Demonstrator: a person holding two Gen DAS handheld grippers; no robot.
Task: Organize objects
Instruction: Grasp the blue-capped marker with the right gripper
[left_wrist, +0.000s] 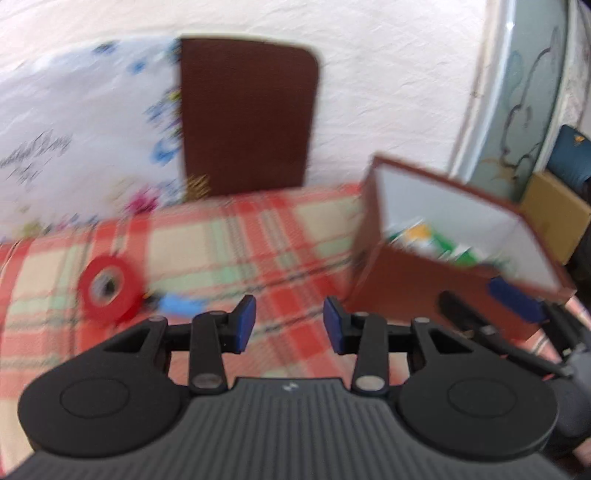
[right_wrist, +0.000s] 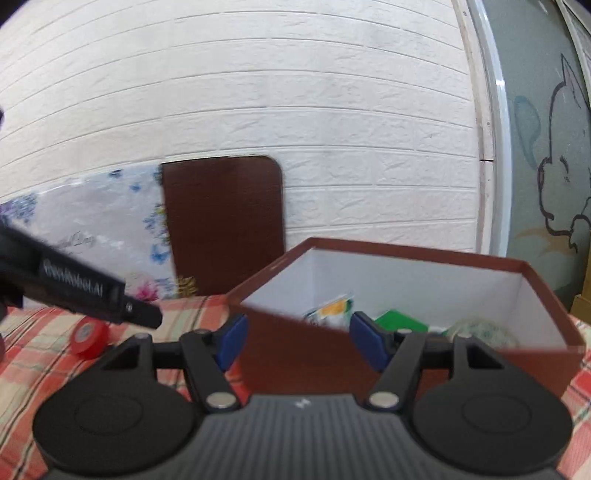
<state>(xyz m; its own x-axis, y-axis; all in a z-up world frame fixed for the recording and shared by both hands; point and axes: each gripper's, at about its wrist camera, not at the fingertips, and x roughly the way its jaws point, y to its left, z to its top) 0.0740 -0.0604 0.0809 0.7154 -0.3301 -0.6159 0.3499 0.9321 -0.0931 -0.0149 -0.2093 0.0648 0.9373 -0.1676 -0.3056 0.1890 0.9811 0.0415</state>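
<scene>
One plaid-covered desk (left_wrist: 229, 236) carries one open brown box (right_wrist: 406, 280) at its right side. The box already holds several items: a green packet, a printed pack and something pale; their exact count is unclear. By my judgement the sorting is partly done. Left out are one red tape roll (left_wrist: 109, 291) and one small blue thing (left_wrist: 181, 305) near the front left. The left tool (left_wrist: 289, 323) stands released over bare cloth; the right tool (right_wrist: 298, 341) gapes, empty, at the box's near wall.
</scene>
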